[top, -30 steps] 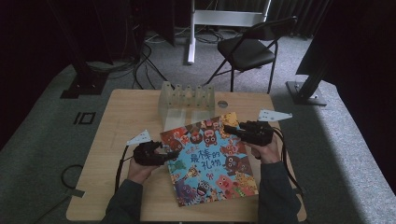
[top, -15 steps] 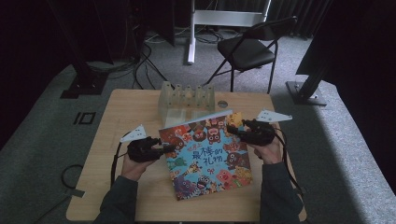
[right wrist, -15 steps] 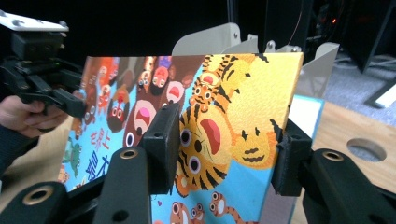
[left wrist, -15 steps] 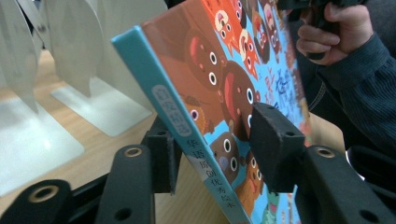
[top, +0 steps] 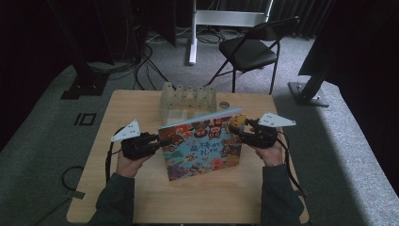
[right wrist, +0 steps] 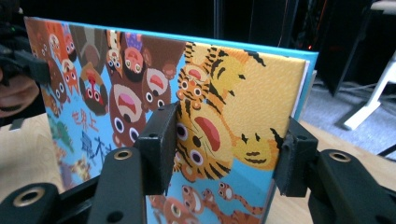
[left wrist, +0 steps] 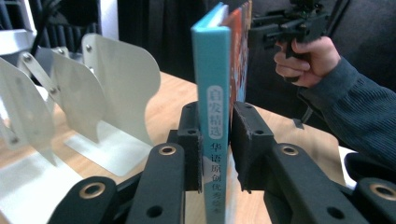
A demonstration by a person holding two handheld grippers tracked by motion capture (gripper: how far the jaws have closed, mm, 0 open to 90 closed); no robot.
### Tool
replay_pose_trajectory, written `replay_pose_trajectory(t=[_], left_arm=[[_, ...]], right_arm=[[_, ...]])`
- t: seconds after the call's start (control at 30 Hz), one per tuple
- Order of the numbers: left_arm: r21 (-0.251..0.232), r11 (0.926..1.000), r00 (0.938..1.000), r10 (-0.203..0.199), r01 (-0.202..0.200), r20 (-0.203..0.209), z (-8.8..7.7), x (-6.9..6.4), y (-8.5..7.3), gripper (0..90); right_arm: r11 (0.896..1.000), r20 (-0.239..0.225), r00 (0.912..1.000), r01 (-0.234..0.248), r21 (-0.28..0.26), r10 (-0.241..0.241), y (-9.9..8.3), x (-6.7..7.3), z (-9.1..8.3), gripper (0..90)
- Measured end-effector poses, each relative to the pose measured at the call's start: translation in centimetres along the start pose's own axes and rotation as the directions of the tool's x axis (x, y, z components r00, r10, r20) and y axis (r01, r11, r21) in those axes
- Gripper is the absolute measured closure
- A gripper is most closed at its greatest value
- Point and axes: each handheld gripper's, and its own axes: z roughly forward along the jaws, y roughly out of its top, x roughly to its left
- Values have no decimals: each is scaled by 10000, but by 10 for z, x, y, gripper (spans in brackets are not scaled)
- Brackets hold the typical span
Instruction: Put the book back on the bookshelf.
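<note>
The picture book [top: 202,146] stood tilted up off the surface [top: 141,197], near the white rack [top: 188,99]. Left tongs [left wrist: 215,154] had just been closing and pinched its teal spine, printed with Chinese characters. Right tongs [right wrist: 224,154] had just been opening and straddled the far cover corner loosely. It looked stiff, light and glossy; the spine seemed the surest hold.

The left gripper [top: 157,142] pinches the left edge of a picture book [top: 202,146]. The book stands tilted on the wooden surface [top: 141,101]. The right gripper [top: 235,129] touches its top right corner.
</note>
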Motion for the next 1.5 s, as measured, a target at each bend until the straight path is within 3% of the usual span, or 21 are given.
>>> replay_pose_trajectory(t=[0.1,0.27,0.37,0.5,0.77,1.43,1.5], left_arm=[[82,9995,9994,311,-310,-168,-2,-2,2,758],[-58,9989,9988,475,-475,-69,-3,-4,-1,752],[-190,9989,9990,440,-438,114,-3,-6,-3,732],[-89,9993,9985,359,-356,412,1,-8,-7,621],[-23,9998,9985,203,-202,517,11,-7,-14,574],[-39,9996,9982,291,-289,519,18,-11,-19,677],[-148,9999,9988,86,-79,491,19,-10,-20,685]], right_arm=[[9999,47,9999,99,-73,-99,0,1,1,483],[9998,-98,9999,108,-167,-110,-1,1,1,480],[9998,-233,9997,67,-202,-72,-3,0,0,479],[9996,-327,9995,15,-298,-24,-5,-1,-1,478],[9999,-154,9999,72,-112,-74,-9,-3,-3,494],[9997,-176,9997,-159,193,163,-24,-8,-6,487],[9994,-141,9996,-237,256,240,-27,-9,-6,487]])
